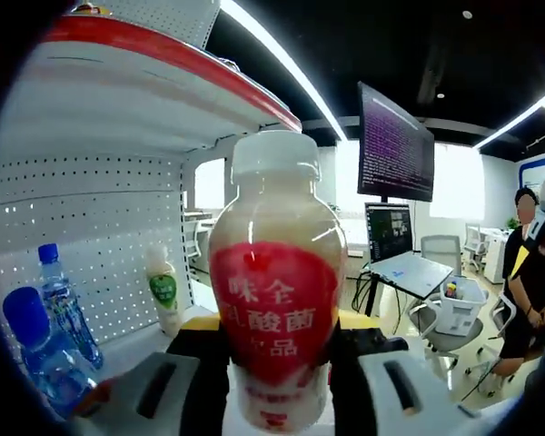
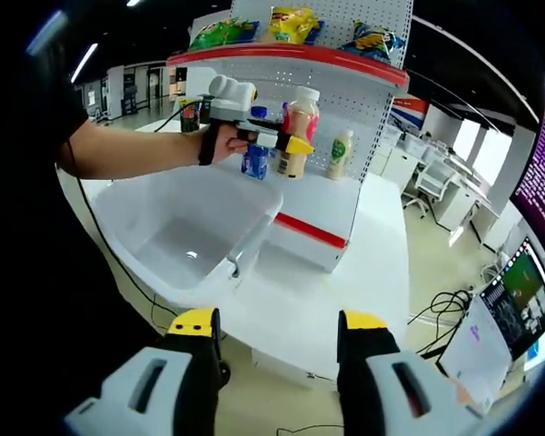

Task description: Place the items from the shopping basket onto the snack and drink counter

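Note:
My left gripper (image 1: pixel 277 350) is shut on a drink bottle (image 1: pixel 274 272) with a white cap, beige liquid and a red label, held upright in front of the white shelf. In the right gripper view that same left gripper (image 2: pixel 286 143) holds the bottle (image 2: pixel 298 127) over the lower shelf board (image 2: pixel 320 202). A green-label bottle (image 1: pixel 163 289) (image 2: pixel 341 153) stands on that board. Blue water bottles (image 1: pixel 54 329) (image 2: pixel 254 159) stand at its left. My right gripper (image 2: pixel 277 341) is open and empty, low over the white table, near the white basket (image 2: pixel 177 222), whose inside looks empty.
Snack bags (image 2: pixel 291 23) lie on the red-edged top shelf (image 2: pixel 282 53). A person's arm (image 2: pixel 132 150) holds the left gripper. A monitor (image 1: pixel 395 143), a laptop (image 1: pixel 404 263), office chairs and a standing person (image 1: pixel 527 272) are off to the right. Cables (image 2: pixel 445 304) lie on the floor.

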Motion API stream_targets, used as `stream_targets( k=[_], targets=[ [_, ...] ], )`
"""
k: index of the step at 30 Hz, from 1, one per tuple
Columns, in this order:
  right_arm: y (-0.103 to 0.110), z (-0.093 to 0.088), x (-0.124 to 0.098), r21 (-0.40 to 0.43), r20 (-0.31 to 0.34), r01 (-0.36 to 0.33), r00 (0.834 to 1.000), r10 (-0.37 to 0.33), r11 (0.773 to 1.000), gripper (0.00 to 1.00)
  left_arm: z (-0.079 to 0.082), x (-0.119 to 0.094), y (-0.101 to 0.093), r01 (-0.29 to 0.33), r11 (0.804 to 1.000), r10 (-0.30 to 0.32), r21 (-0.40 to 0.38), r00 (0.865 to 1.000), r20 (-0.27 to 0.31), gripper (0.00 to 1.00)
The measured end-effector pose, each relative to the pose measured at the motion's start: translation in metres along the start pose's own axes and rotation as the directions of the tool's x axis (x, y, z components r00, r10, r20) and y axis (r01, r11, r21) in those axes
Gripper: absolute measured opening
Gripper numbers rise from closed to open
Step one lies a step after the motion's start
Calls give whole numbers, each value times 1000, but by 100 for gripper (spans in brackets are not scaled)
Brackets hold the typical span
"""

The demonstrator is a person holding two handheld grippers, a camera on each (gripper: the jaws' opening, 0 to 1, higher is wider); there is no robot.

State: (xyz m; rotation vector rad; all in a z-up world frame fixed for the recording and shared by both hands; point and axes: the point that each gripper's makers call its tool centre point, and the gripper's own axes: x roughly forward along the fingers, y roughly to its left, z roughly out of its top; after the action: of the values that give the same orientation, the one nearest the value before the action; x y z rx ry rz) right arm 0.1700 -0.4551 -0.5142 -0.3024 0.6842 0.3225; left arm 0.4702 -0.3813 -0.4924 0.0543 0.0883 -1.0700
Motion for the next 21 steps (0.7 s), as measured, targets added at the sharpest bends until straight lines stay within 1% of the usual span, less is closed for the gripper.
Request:
stream_targets(
  k=[2,5,7,8,9,10,11,13,18,21],
  targets=[
    [1,-4,-2,1,-6,-5,1000,5,1000,50,-3,4,2,1,1000,-1,-13,1000,-7,43],
    [0,-9,-3,1,-22,-1,1000,1,1000,50,-8,9,6,-6,1000,6,3,1000,-11,43],
    [-1,-10,-4,5,-28,2,1000,-2,1000,50,-10,13,8,5,1000,-5,-25,1000,-8,43],
    [-2,-10,-5,5,-29,2,1000,-2,1000,50,-12,15,10,5,1000,-6,-24,1000,-8,43],
    [-2,-11,-6,6,-35,4,999,-4,1000,50,-13,17,11,-1,1000,1,-18,1000,-8,43],
    [-2,-12,-6,7,-40,7,999,-6,1000,50,-15,20,13,-14,1000,15,8,1000,-10,43],
    [-4,-13,-7,5,-43,14,999,-14,1000,49,-18,23,13,-10,1000,10,13,1000,-18,43],
    [-8,-14,-10,8,-42,25,999,-25,1000,48,-22,27,15,-12,1000,12,15,1000,-15,43],
    [-16,-19,-15,19,-59,42,997,-41,999,48,-30,39,22,-30,1000,30,-4,999,-25,43],
    [-19,-20,-16,28,-62,47,997,-45,999,48,-33,44,25,-31,999,30,-18,999,-29,43]
  ],
)
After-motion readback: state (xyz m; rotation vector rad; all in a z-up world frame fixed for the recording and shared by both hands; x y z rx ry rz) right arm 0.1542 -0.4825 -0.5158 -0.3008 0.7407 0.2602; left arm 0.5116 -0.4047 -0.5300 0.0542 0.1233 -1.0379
